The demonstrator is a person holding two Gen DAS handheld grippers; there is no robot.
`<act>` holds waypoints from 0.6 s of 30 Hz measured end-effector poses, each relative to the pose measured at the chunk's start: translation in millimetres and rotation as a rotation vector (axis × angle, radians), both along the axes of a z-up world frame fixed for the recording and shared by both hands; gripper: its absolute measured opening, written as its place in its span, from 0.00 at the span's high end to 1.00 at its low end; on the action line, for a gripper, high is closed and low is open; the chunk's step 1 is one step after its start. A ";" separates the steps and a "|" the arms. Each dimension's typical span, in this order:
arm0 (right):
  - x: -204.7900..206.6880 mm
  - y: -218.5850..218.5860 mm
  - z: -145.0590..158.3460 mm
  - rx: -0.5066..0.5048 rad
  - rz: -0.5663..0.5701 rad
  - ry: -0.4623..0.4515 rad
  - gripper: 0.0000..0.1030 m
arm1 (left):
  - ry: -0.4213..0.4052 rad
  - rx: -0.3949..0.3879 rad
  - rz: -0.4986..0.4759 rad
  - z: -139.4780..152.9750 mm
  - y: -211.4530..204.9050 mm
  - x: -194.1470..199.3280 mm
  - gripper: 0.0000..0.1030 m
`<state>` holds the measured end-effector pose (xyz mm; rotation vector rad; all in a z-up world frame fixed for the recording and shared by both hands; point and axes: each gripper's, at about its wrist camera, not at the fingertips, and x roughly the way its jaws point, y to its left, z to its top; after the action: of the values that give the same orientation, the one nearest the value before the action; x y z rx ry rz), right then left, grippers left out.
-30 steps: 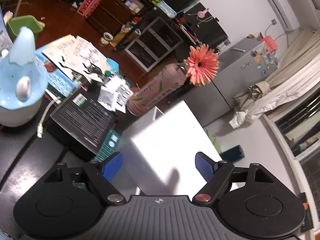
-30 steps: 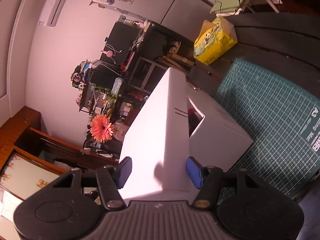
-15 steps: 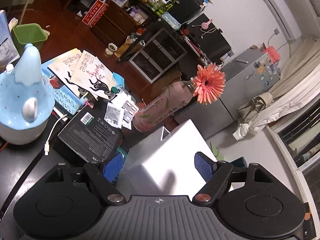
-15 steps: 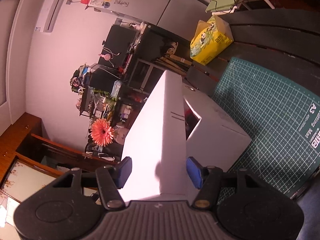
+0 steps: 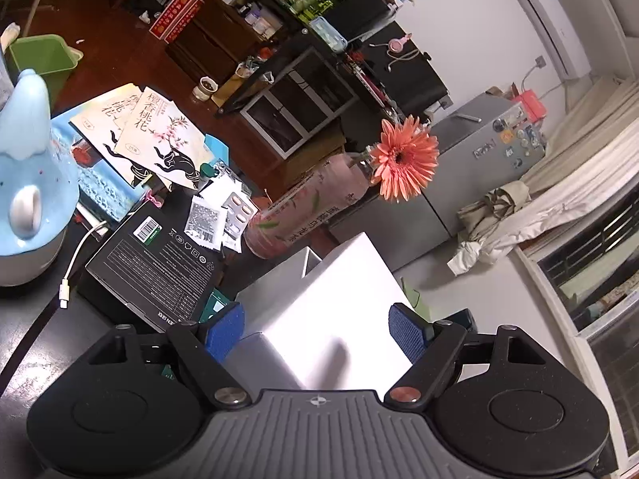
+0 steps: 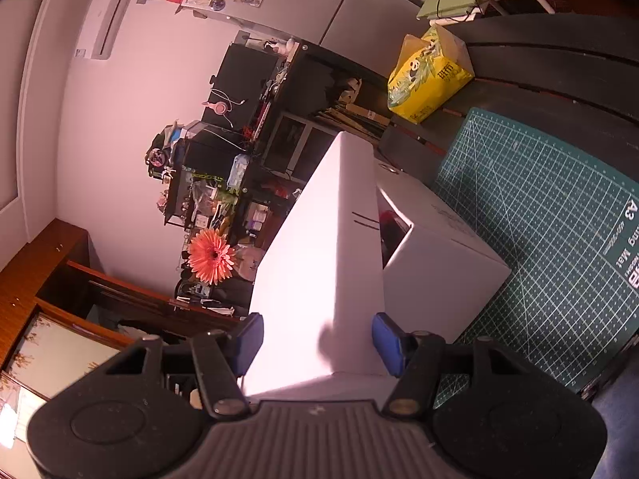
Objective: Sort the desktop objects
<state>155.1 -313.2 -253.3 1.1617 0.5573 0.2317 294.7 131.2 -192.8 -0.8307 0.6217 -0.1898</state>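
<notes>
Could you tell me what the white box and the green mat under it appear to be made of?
White box: likely matte paperboard, judging by its crisp folded edges, flat lid flap and cut-out opening. Green cutting mat: probably flexible vinyl or rubber with a low sheen, printed with a white grid and "A3" lettering; the exact polymer cannot be told.

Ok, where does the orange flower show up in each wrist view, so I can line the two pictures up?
Left wrist: the orange flower sits right of centre in the upper half, above the white box, at the top of a pink bottle.
Right wrist: the flower is left of centre, just left of the box's raised flap.
Shared landmark: the white box, which fills the space between the fingers in both views.
</notes>
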 end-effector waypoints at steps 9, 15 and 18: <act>3.9 -6.1 0.1 -0.014 -0.022 -0.008 0.42 | 0.008 0.031 -0.013 3.4 -6.6 -8.0 0.23; 7.2 -9.7 -0.1 -0.017 -0.041 -0.010 0.42 | 0.016 0.043 -0.022 4.6 -10.1 -15.8 0.23; 8.3 -11.4 -0.1 -0.017 -0.053 -0.011 0.42 | 0.020 0.048 -0.027 5.1 -11.9 -19.8 0.23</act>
<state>163.3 -324.6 -253.4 1.1563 0.5176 0.1877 274.9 119.3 -187.7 -0.7787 0.6544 -0.1909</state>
